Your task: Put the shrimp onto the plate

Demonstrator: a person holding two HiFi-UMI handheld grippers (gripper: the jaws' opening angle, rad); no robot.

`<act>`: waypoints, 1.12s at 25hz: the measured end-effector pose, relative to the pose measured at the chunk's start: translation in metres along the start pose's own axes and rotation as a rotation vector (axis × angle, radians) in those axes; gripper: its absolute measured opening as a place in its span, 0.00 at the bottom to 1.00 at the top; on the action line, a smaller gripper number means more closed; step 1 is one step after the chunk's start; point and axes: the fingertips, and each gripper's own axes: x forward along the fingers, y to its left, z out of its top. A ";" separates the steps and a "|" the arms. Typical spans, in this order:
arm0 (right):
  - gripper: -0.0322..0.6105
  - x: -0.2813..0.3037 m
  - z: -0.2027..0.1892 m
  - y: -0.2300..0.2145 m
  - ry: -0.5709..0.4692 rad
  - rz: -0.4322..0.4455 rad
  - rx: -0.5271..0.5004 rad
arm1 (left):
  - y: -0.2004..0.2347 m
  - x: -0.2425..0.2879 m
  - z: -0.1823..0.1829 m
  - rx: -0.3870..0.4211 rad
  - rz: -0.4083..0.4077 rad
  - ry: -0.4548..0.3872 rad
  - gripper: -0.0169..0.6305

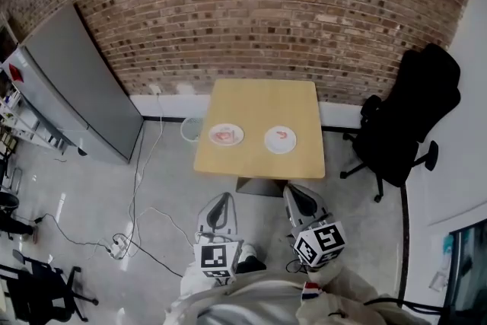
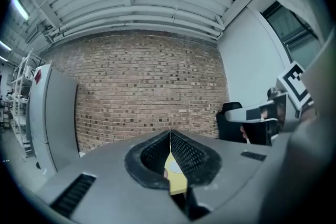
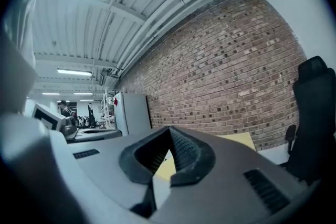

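Both tools are grey moulded plastic with black, mesh-textured pads, each with a marker cube. Left tool: jaws fully closed, tips meeting, nothing gripped. Right tool: same, tips together, empty. Both are held level on the near side of the desk, clear of its edge.

Two round white plates sit side by side on the near half of the desk, apart from each other. The left-hand plate carries a pink-red shrimp patch; too small to count pieces. The right-hand plate carries one curled shrimp, pale pink.

The desk is square with a light wood top, smooth and matte, pushed up to a red-brown brick wall. Floor is grey with a glossy finish. A black office chair stands right of the desk, a tall grey cabinet to its left. Loose cable and a power strip lie on the floor.
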 end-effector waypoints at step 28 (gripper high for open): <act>0.09 0.127 -0.012 -0.047 0.008 -0.189 0.056 | 0.081 0.132 -0.025 0.001 -0.137 0.035 0.05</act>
